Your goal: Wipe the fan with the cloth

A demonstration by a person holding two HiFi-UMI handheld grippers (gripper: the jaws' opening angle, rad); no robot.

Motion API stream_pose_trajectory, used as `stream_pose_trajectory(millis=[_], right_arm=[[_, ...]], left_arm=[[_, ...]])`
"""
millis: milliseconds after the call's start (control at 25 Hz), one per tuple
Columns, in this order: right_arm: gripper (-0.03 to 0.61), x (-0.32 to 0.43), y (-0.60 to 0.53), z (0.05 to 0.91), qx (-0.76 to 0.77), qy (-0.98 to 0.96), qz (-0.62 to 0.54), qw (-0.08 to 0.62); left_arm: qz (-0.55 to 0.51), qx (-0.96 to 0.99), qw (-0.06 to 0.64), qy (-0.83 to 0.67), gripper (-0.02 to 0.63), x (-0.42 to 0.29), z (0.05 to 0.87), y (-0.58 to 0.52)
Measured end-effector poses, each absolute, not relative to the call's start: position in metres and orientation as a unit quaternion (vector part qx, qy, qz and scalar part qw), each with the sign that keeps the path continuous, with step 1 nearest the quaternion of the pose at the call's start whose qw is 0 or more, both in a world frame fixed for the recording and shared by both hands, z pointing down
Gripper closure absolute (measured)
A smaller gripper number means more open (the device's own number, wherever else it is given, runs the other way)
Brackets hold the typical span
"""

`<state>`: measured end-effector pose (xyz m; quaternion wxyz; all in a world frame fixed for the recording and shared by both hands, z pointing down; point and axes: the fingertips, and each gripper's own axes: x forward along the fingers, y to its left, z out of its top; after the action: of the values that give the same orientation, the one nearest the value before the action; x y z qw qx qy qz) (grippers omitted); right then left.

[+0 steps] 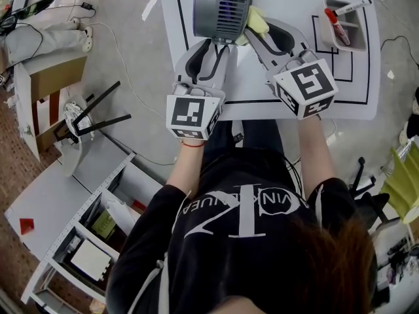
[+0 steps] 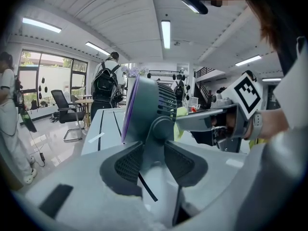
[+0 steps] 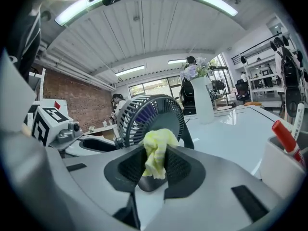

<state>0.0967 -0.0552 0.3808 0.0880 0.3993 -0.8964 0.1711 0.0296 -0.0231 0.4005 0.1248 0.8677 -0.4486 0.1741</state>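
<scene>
White table (image 1: 262, 84), marked with black lines, bearing an upright grey desk fan (image 1: 222, 8). The left gripper (image 1: 211, 46) clamps the fan's stand (image 2: 153, 146) between its jaws. The right gripper (image 1: 256, 31) is closed on a yellow cloth (image 3: 156, 155), held at the fan's right rim. A bin (image 1: 361, 28) of markers stands well apart, to the right.

Black short-sleeve T-shirt (image 1: 196, 254) with big white lettering (image 1: 243, 209). Reddish-brown hair (image 1: 327, 267). Dark trousers (image 1: 258, 133). Thin red string bracelet (image 1: 192, 144) on left wrist, pale grey band (image 2: 257, 125) on right wrist. Left gripper (image 1: 211, 46) and right gripper (image 1: 257, 34): light grey plastic shells, dark mesh pads (image 3: 132, 165) inside the jaws. Left cube (image 1: 194, 115) and right cube (image 1: 306, 84) are white with black square markers.
</scene>
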Motion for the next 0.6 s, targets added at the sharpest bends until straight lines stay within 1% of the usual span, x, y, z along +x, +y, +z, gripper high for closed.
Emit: stream_pose_trajectory(millis=[320, 600], right_arm=[[0.483, 0.100, -0.050, 0.350, 0.405, -0.897, 0.169, 0.048], [0.482, 0.106, -0.059, 0.331, 0.412, -0.899, 0.146, 0.036]], left_arm=[[0.182, 0.866, 0.128, -0.447, 0.476, 0.029, 0.401, -0.022], [0.187, 0.868, 0.128, -0.442, 0.477, 0.030, 0.400, -0.022]])
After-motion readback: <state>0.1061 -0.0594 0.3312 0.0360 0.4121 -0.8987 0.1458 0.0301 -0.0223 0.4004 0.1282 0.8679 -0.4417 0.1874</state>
